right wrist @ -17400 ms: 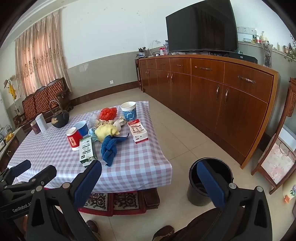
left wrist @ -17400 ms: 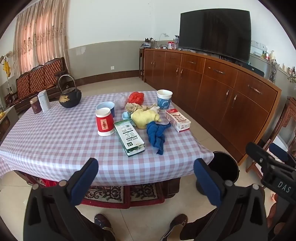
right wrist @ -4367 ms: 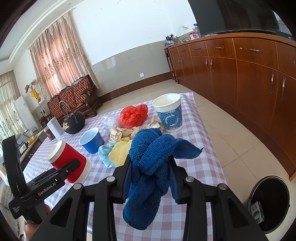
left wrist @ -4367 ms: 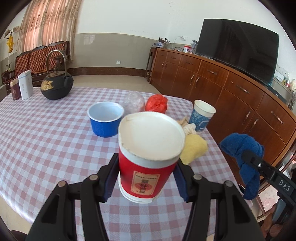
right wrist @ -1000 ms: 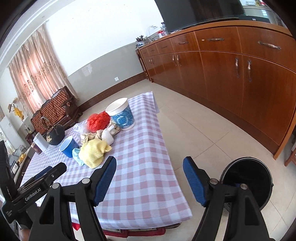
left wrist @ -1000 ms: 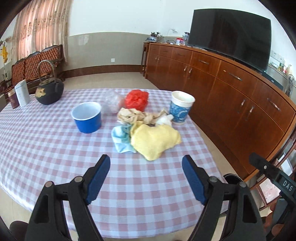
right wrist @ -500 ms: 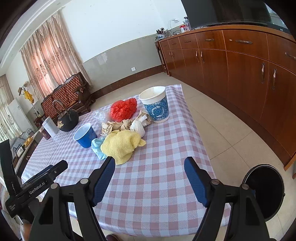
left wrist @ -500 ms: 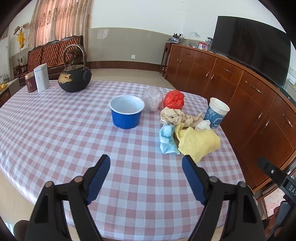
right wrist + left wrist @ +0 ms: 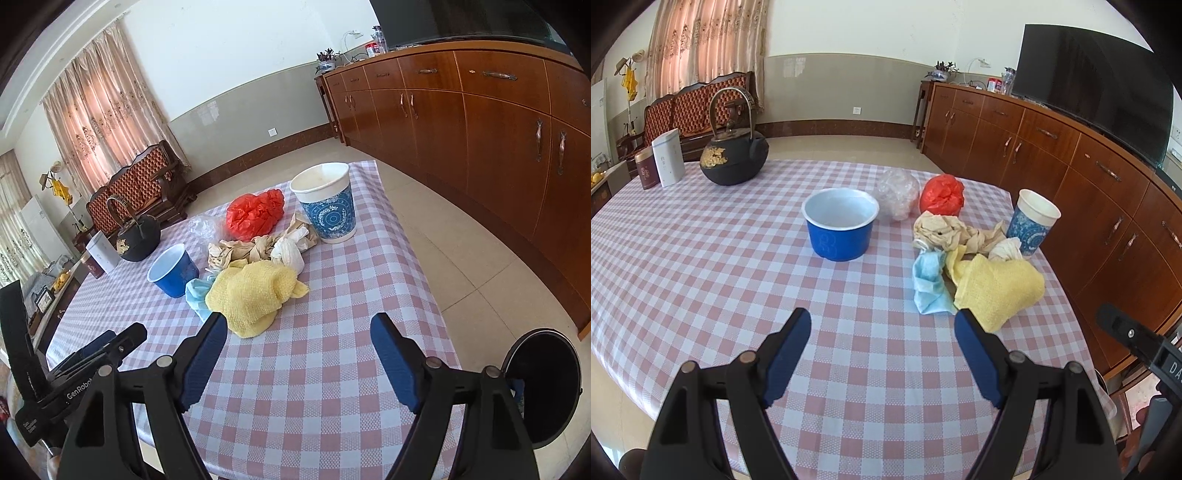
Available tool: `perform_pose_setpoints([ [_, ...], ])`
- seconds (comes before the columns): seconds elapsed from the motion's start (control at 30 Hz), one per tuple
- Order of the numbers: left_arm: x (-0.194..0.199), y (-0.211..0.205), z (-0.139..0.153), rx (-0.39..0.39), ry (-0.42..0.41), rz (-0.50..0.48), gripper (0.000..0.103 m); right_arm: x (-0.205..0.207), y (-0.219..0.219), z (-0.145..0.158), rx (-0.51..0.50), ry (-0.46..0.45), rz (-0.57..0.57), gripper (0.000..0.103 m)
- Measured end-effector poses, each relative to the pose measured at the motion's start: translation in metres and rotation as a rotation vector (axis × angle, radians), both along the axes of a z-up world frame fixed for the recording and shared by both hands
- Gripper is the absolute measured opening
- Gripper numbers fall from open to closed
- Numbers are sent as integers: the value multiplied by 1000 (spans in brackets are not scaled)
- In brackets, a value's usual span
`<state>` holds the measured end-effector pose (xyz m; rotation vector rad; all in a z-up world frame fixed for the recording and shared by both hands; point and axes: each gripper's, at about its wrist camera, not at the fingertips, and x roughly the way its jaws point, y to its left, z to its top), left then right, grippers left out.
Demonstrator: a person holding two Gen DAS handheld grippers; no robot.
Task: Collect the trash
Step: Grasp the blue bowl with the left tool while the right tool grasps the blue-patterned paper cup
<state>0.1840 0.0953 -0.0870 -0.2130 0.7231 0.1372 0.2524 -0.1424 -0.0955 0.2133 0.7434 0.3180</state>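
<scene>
Trash lies on the checked tablecloth (image 9: 701, 258): a blue paper bowl (image 9: 839, 228), a clear plastic wad (image 9: 898, 195), a red bag (image 9: 942, 195), crumpled brown paper (image 9: 945, 230), a light blue mask (image 9: 929, 282), a yellow cloth (image 9: 997, 288) and a patterned paper cup (image 9: 1032, 223). My left gripper (image 9: 882, 350) is open and empty above the near table, short of the bowl. My right gripper (image 9: 299, 352) is open and empty, just short of the yellow cloth (image 9: 255, 291). The black bin (image 9: 545, 384) stands on the floor at right.
A black kettle (image 9: 733, 158), a white box (image 9: 668, 157) and a maroon tin (image 9: 646, 171) stand at the table's far left. A long wooden cabinet (image 9: 480, 122) runs along the right wall. Tiled floor lies between table and cabinet.
Both grippers have moved closer to the trash pile over the last second. The red cup and blue cloth held a few seconds ago are gone from the grippers.
</scene>
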Motion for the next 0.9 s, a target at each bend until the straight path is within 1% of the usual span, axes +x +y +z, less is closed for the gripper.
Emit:
perform_pose_setpoints([
  [0.17, 14, 4, -4, -5, 14, 7, 81, 15, 2, -5, -4, 3, 4, 83],
  [0.33, 32, 15, -9, -31, 25, 22, 81, 31, 8, -11, -19, 18, 6, 84],
  [0.43, 42, 21, -11, -27, 23, 32, 81, 41, 11, -12, -32, 15, 0, 84],
  [0.57, 57, 32, -13, -32, 19, 47, 81, 59, 12, -14, -42, 19, -15, 88],
  [0.9, 89, 44, -25, -35, 34, 70, 81, 111, 24, -22, -86, 35, -18, 89],
])
